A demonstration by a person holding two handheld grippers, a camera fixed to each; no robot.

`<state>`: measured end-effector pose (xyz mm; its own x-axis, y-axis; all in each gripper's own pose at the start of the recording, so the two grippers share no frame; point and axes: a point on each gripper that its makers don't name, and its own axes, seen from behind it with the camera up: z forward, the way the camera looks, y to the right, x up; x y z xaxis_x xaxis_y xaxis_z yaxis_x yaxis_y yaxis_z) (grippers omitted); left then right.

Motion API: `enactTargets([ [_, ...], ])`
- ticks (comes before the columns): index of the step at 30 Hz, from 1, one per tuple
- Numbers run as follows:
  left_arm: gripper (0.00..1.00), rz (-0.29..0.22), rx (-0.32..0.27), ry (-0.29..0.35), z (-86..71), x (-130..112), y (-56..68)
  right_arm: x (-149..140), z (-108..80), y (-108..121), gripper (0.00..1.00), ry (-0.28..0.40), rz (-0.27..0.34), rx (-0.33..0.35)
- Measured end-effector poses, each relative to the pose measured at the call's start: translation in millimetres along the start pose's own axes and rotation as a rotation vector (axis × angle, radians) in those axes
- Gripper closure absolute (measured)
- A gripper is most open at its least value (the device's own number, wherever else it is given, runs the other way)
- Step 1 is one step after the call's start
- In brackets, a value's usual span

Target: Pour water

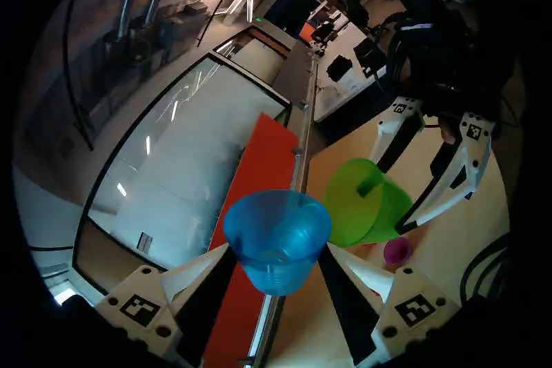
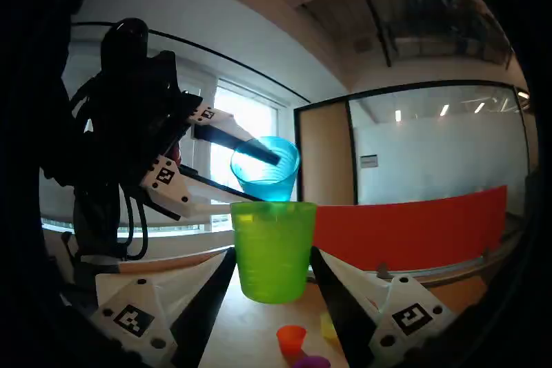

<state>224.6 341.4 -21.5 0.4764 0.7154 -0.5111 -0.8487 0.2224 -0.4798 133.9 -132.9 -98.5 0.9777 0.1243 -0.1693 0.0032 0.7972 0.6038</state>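
Clamped between the fingers of the left gripper, in its own view, is the blue cup. The jaws are closed to the cup's width and press on its lower wall from both sides. Whether any water is inside I cannot tell.

Ahead of these jaws and a little to their right is the green cup, near the blue one, with its mouth turned toward the camera. In the right gripper view, the right gripper grips this cup the same way, its fingers pressing on opposite sides and the cup upright between them. From there the blue cup sits just above and behind the green rim and appears tipped.

Both cups look like thin translucent plastic, so they are probably light, smooth and easy to squeeze out of shape. A moderate grip on the wall below the rim seems right, since a harder pinch could buckle it or let it slip.

Below the right jaws, a small orange cup, a yellow cup and a purple cup stand on the pale wooden table. Beyond the table edge a red panel runs across, with a glass wall behind it and a ceiling with exposed pipes above.
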Motion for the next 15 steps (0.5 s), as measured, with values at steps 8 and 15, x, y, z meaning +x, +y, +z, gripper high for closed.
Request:
enactTargets([
  [8, 0.20, 0.014, -0.001, 0.003, 0.4, 2.4, 0.6, 0.2, -0.3, 1.2, 0.18, -0.002, -0.001, -0.001],
  [15, 0.20, 0.032, 0.000, 0.001, 1.0, 3.1, -0.2, 1.9, -0.9, 2.0, 0.19, -0.002, -0.003, -0.002],
])
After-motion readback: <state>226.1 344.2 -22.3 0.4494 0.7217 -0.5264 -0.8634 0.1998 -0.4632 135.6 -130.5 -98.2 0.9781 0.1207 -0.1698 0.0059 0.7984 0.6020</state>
